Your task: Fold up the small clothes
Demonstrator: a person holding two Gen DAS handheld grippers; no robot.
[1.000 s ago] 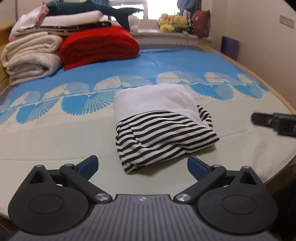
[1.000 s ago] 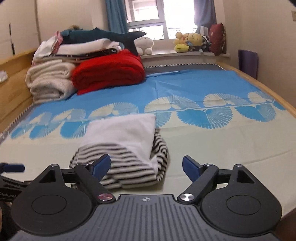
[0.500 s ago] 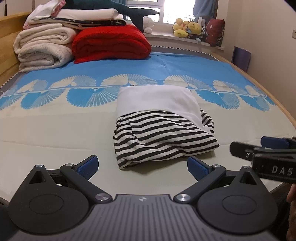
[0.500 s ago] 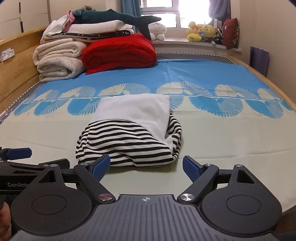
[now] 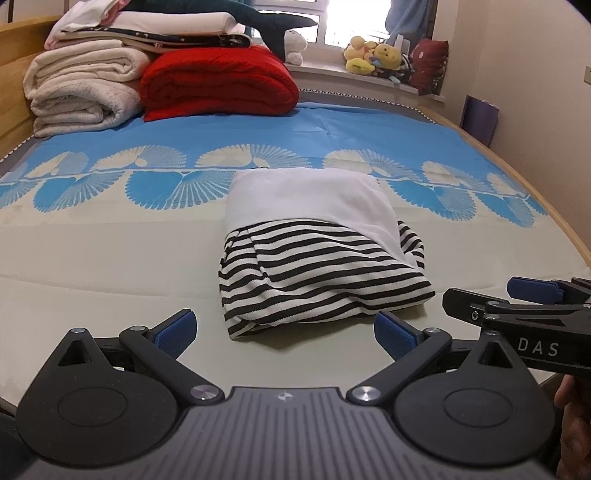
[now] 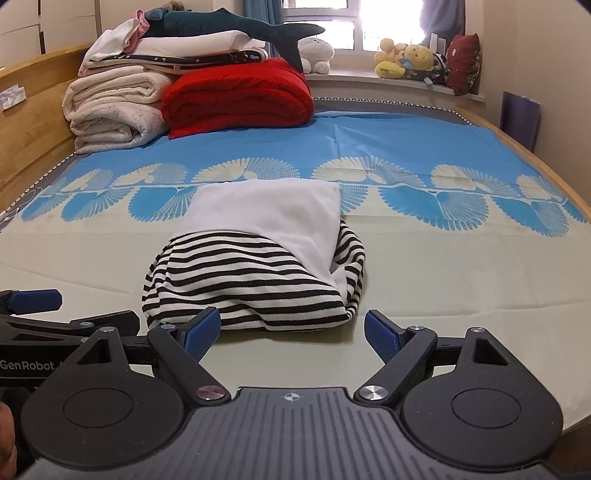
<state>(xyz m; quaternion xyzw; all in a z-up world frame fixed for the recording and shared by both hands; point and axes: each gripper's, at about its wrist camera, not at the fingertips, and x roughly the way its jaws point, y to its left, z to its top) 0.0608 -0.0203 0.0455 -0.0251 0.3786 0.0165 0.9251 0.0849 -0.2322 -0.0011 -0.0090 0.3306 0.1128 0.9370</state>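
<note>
A folded black-and-white striped garment [image 5: 317,280] with a white part folded over its far half lies on the bed mat; it also shows in the right wrist view [image 6: 255,284]. My left gripper [image 5: 284,334] is open and empty, just in front of the garment's near edge. My right gripper [image 6: 291,334] is open and empty, also just short of the near edge. The right gripper shows side-on at the right of the left wrist view [image 5: 517,310], and the left gripper at the left of the right wrist view [image 6: 48,317].
Folded cream blankets [image 5: 81,92] and a red quilt [image 5: 221,86] are stacked at the bed's far left, with a shark plush [image 6: 236,27] on top. Stuffed toys [image 5: 373,55] sit on the windowsill. The wooden bed edge [image 5: 554,218] runs along the right.
Both grippers have drawn back and levelled toward the bed's near edge, with the garment now centred ahead. The right gripper has come closer to the left one. The garment has not moved.
</note>
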